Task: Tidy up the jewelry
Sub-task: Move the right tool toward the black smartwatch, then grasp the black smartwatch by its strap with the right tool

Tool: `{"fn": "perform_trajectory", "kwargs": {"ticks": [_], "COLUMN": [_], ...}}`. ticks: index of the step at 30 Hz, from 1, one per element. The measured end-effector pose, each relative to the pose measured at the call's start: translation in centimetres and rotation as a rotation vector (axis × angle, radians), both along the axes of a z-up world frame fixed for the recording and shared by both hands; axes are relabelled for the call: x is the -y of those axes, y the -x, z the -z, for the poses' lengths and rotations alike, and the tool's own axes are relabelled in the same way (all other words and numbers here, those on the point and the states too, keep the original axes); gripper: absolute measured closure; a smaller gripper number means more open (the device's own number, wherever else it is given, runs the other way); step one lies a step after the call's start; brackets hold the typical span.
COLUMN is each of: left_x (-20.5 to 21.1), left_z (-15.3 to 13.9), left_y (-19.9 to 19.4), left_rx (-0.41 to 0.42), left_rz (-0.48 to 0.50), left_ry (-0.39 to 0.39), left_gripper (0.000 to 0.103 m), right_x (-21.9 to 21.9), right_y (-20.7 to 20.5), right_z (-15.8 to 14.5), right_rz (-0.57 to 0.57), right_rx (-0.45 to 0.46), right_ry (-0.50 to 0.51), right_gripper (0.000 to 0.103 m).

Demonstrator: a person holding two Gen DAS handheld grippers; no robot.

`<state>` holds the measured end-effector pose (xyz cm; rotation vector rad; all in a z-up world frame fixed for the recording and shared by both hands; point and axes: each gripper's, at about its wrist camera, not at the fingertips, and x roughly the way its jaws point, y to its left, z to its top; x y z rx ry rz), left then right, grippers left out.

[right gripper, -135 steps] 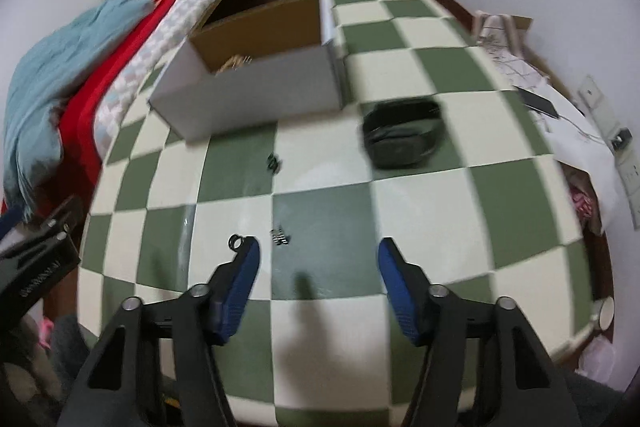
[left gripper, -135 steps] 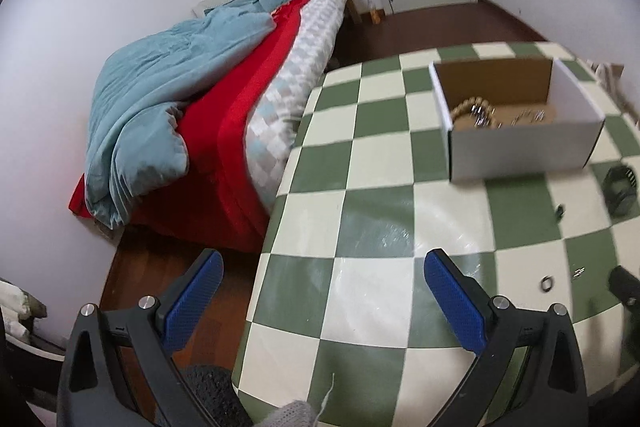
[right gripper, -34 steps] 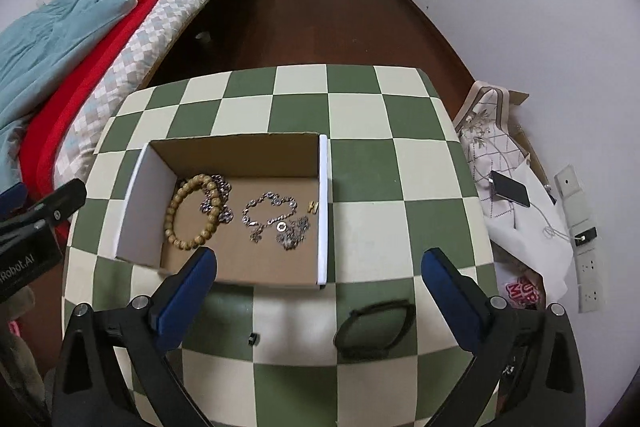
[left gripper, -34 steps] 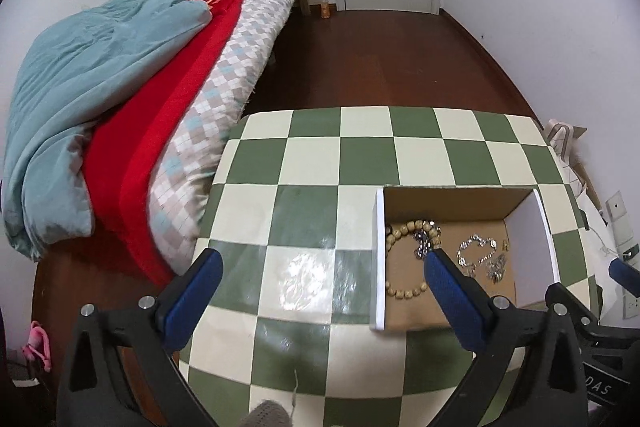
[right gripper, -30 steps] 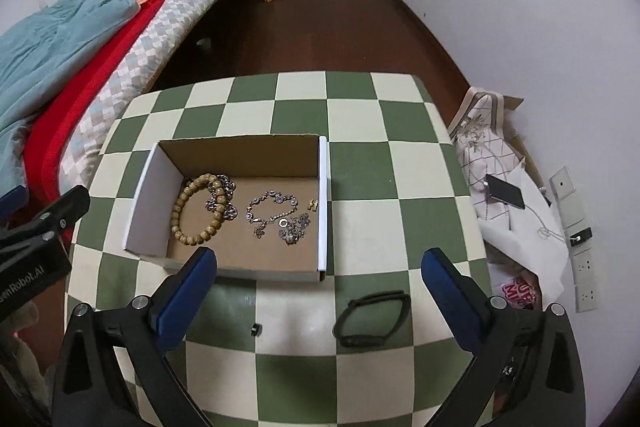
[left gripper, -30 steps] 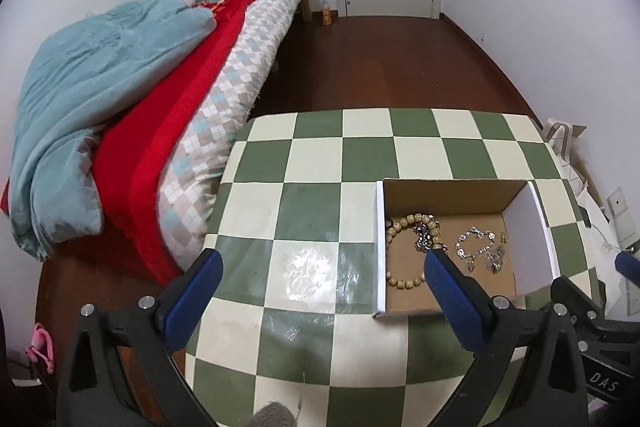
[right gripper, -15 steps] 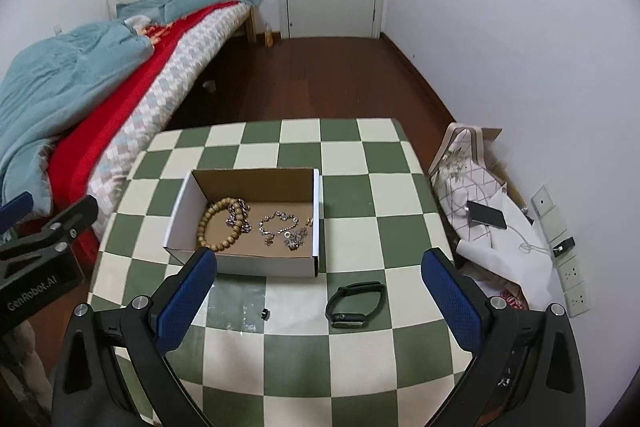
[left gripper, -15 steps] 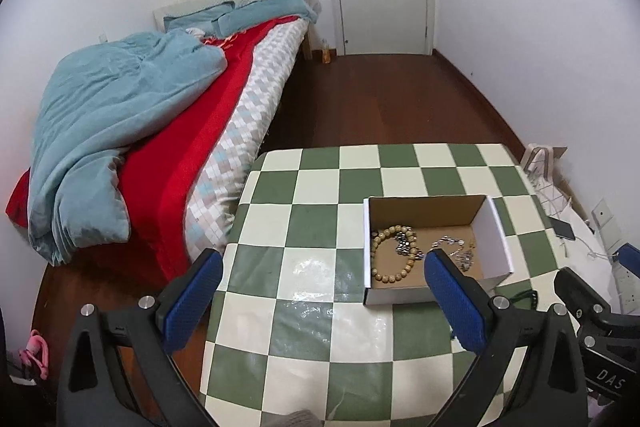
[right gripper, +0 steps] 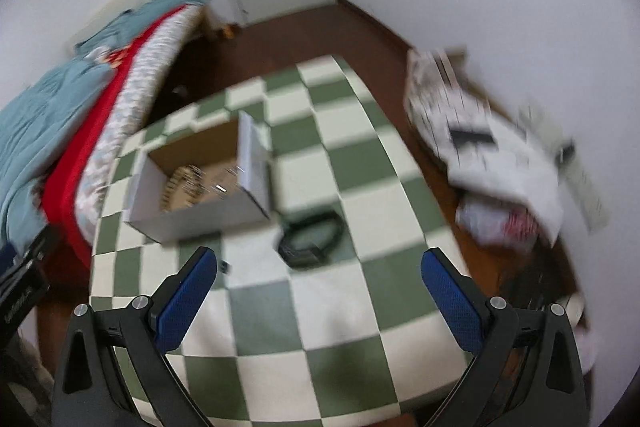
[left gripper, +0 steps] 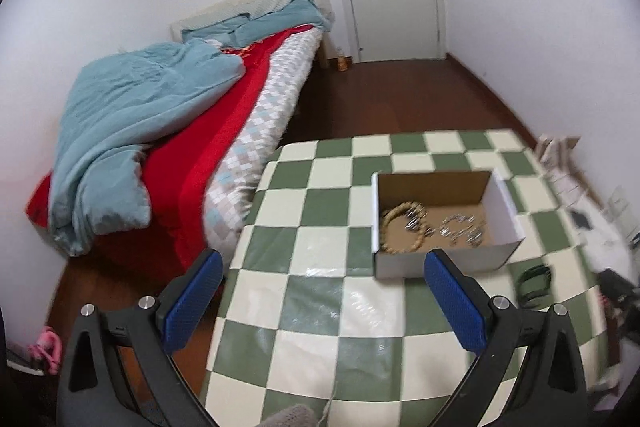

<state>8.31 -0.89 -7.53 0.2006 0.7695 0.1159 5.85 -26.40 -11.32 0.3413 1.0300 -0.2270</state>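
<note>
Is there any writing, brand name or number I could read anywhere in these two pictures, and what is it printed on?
No text can be read in either view.
White lettering on the black body of the left gripper, at the left edge of the right wrist view: too blurred and cropped to read.
White cardboard box holding the jewelry: no print visible.
Black wristband on the green-and-white checked table: blurred, no marking legible.

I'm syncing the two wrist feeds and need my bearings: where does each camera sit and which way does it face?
Left wrist: high, behind the open left gripper, facing the bed, door and cardboard box; both blue fingers show.
Right wrist: raised, blurred, behind the open right gripper, facing the black band.
Shared: checkered table, box, band.
</note>
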Motion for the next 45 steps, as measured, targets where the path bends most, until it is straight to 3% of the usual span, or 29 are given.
{"fn": "perform_trajectory", "kwargs": {"ticks": [3, 6, 12, 15, 17, 20, 27, 29, 31, 35, 37, 39, 45], "left_x": [0.9, 1.7, 3.2, 3.8, 4.3, 5.5, 8.9, 9.9, 10.8, 11.5, 11.6, 11.8, 11.4], "left_z": [2.8, 5.7, 9.6, 10.6, 11.1, 11.8, 13.6, 14.1, 14.6, 14.7, 14.7, 14.7, 14.2], "left_y": [-0.5, -1.4, -2.7, -3.2, -3.6, -3.9, -4.3, -4.2, -3.9, -3.7, -3.7, -3.7, -3.5], "left_rx": [-0.027, -0.076, -0.16, -0.189, -0.212, -0.248, -0.326, -0.337, -0.358, -0.365, -0.366, -0.372, -0.353], "left_rz": [-0.03, -0.045, -0.036, -0.022, -0.005, 0.04, 0.16, 0.192, 0.219, 0.244, 0.251, 0.259, 0.262], "left_ry": [-0.064, -0.103, -0.141, -0.145, -0.13, -0.096, -0.003, 0.003, 0.01, 0.034, 0.04, 0.044, 0.05], "left_gripper": [0.0, 0.0, 0.0, 0.0, 0.0, 0.0, 0.002, 0.014, 0.036, 0.059, 0.083, 0.095, 0.101], "right_x": [2.2, 3.3, 3.8, 3.2, 2.9, 2.5, 4.0, 4.3, 4.7, 4.8, 4.7, 4.5, 4.0], "right_y": [0.0, -0.7, -3.6, -5.5, -6.6, -7.0, -4.5, -3.7, -3.3, -3.0, -3.1, -3.2, -3.3], "right_z": [4.5, 7.9, 12.1, 12.0, 12.3, 12.0, 10.8, 10.6, 10.5, 10.7, 10.6, 10.6, 9.6], "right_rz": [0.073, 0.122, 0.183, 0.153, 0.107, 0.048, 0.021, 0.023, 0.026, 0.025, 0.021, 0.015, 0.006], "right_rx": [-0.057, -0.071, -0.079, -0.086, -0.118, -0.145, -0.151, -0.151, -0.151, -0.152, -0.152, -0.153, -0.129], "right_ry": [-0.115, -0.217, -0.295, -0.2, -0.2, -0.119, -0.08, -0.078, -0.081, -0.082, -0.078, -0.074, -0.07], "right_gripper": [0.001, 0.012, 0.029, 0.05, 0.094, 0.098, 0.1, 0.1, 0.1, 0.1, 0.1, 0.1, 0.1]}}
